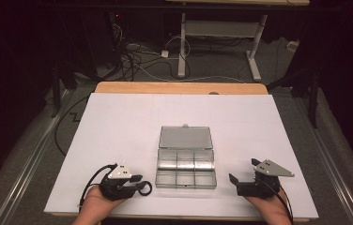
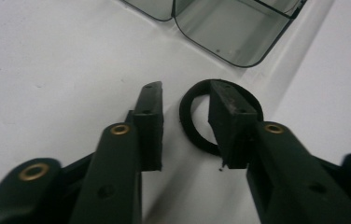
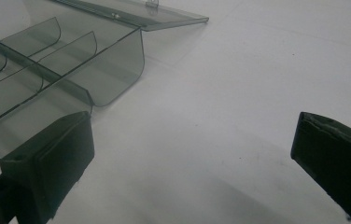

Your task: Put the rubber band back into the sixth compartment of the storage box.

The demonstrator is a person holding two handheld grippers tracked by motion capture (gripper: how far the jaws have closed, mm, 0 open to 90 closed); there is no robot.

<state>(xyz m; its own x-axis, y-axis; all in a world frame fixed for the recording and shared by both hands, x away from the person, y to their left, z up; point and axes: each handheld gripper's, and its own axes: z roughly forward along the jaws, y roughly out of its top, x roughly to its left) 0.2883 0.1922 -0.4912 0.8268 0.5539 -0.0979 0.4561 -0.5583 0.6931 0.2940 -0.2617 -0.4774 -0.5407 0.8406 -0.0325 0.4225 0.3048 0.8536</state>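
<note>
- My left tongs point(image 1: 136, 183) sit near the front left of the bench, part-open, with the jaws straddling one side of a black ring point(image 2: 197, 126).
- In the left gripper view, the right-hand jaw stands inside the ring's hoop, and the left-hand jaw stands just outside it; a clear gap still shows between that outer pad and the ring's rim, so I do not count it as gripped.
- The ring lies flat on the white sheet point(image 1: 118, 126) covering the bench, just left of the front-left corner of the clear compartment box point(image 1: 186, 165).
- In the high view the ring point(image 1: 144, 188) pokes out at the tip of my left tongs, close to the box but apart from it.
- My right tongs point(image 1: 244, 178) rest at the front right, jaws spread wide with nothing between them, only bare sheet.
- The box stands mid-bench between both tongs, its lid point(image 1: 185, 138) laid open away from me, and its divided compartments look empty.
- In the right gripper view, the box's near corner point(image 3: 117, 70) lies just beyond my left-hand jaw.
</note>
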